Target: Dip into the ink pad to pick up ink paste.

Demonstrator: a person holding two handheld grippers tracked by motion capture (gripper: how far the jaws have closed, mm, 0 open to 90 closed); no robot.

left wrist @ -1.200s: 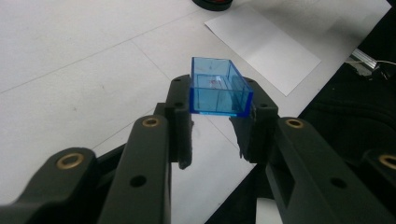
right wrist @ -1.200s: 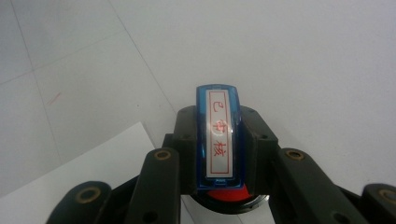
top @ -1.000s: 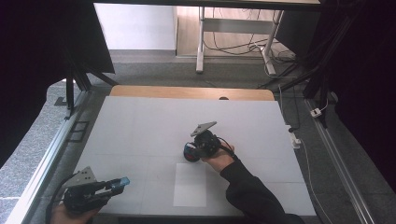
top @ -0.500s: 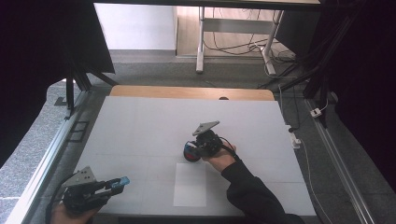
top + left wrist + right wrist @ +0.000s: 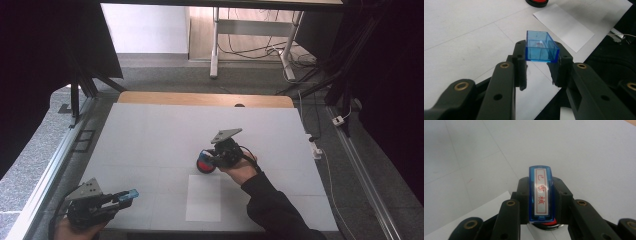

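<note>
Blue clear plastic, a small open cap [image 5: 541, 47], sits pinched between the jaws of the left gripper [image 5: 125, 196], which rests at about seven o'clock on the white table [image 5: 150, 135]. At the table's centre the right gripper [image 5: 206, 161] clamps a blue stamp [image 5: 541, 194] whose white label bears red characters; the stamp stands on a round red ink pad [image 5: 205, 164]. A white paper sheet [image 5: 204, 198] lies flat just beside the pad, towards six o'clock, well apart from the left gripper.
</note>
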